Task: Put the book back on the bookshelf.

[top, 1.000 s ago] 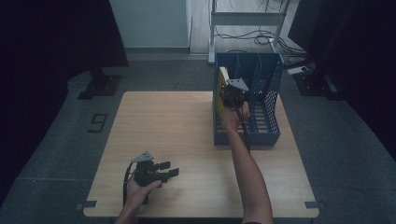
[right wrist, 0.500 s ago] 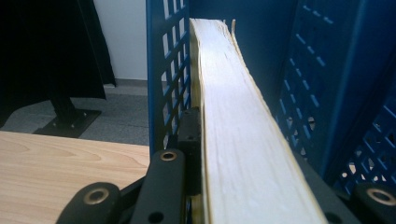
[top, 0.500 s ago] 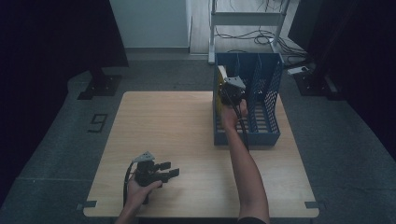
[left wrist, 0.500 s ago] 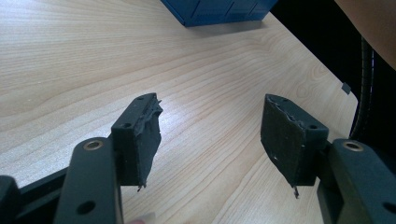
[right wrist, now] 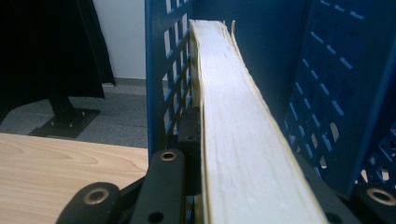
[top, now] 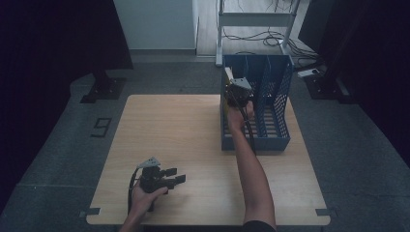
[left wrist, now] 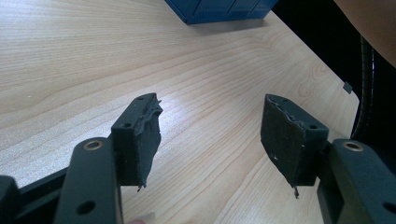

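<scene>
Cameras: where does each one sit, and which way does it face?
High view: above the table, looking forward and down; both forearms show.
Left gripper view: on the left claw, looking across the table to the rack; open jaws.
Right gripper view: on the right claw, facing into the rack, shut on a book.
All share the rack.
</scene>
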Demonstrator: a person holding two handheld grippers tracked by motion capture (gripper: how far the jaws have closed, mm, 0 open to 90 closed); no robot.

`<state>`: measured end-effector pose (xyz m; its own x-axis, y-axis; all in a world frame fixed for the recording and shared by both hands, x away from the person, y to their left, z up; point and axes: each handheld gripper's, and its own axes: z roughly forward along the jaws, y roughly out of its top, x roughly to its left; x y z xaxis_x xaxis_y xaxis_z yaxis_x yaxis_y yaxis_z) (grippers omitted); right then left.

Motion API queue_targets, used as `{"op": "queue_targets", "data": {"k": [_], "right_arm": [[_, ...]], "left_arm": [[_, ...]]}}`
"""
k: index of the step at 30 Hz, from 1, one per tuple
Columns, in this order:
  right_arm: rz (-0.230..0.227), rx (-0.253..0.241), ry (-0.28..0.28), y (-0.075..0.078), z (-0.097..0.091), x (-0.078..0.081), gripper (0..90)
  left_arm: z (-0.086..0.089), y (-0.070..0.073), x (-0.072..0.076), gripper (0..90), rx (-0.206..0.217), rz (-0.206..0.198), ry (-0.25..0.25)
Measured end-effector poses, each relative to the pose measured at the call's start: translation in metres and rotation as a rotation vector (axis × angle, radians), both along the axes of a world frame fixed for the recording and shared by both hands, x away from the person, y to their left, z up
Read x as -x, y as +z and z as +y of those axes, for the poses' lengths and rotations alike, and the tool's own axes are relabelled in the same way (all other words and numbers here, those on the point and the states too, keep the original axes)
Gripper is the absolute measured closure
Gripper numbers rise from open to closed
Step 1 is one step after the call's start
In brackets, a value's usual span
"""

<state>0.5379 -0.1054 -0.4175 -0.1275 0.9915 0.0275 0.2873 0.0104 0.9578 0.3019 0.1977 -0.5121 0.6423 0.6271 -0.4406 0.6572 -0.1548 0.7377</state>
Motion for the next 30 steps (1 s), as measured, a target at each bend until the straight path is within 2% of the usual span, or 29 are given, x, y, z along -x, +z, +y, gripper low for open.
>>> {"op": "queue_targets", "data": {"k": [10, 18, 24, 25, 30], "right_arm": [[0.0, -0.002, 0.003, -0.0002, -0.0016, -0.0061, 74.3], [-0.005, -0.002, 0.014, -0.006, -0.0005, -0.0085, 74.0], [-0.017, 0.006, 0.047, -0.0072, -0.0034, -0.0065, 70.5], [-0.022, -0.002, 0.068, -0.0069, -0.0058, -0.0049, 67.6], [-0.019, 0.009, 0.082, -0.0066, -0.0084, -0.0011, 64.5]], "left_arm": [[0.0005, -0.001, -0.0009, 37.5, 0.0, 0.004, 0.003], [0.0009, -0.0026, -0.0016, 37.5, -0.001, 0.01, 0.005], [-0.0011, -0.0025, -0.0007, 37.5, -0.002, 0.009, 0.002], [-0.0015, -0.0022, -0.0004, 37.5, -0.003, 0.01, -0.002], [-0.0037, -0.0008, 0.0013, 37.4, -0.006, 0.004, -0.007]]}}
